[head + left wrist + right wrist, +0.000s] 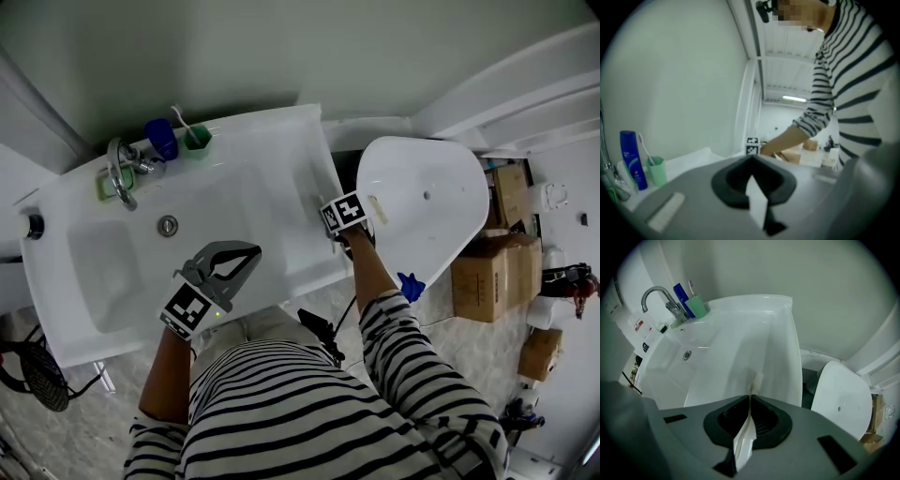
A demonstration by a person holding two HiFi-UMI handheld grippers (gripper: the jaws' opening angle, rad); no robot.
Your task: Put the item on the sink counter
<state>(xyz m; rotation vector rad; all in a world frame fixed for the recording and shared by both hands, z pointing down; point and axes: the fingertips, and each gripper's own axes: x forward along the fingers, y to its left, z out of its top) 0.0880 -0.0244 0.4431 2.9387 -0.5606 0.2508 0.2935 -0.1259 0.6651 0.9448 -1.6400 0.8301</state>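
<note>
Small white slender item (757, 379), rounded at its far end, pointing lengthwise along the flat right-hand rim of the glossy white sink counter (783, 329), about midway between front and back edges. Near end pinched in the right gripper (750, 397). Resting on the rim or just above it: unclear.

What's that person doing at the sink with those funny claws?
A person in a striped top holds a claw in each hand over the white sink. The right claw is shut on what looks like a white toothbrush, over the sink's right-hand counter. The left claw is shut and empty, over the basin.
</note>
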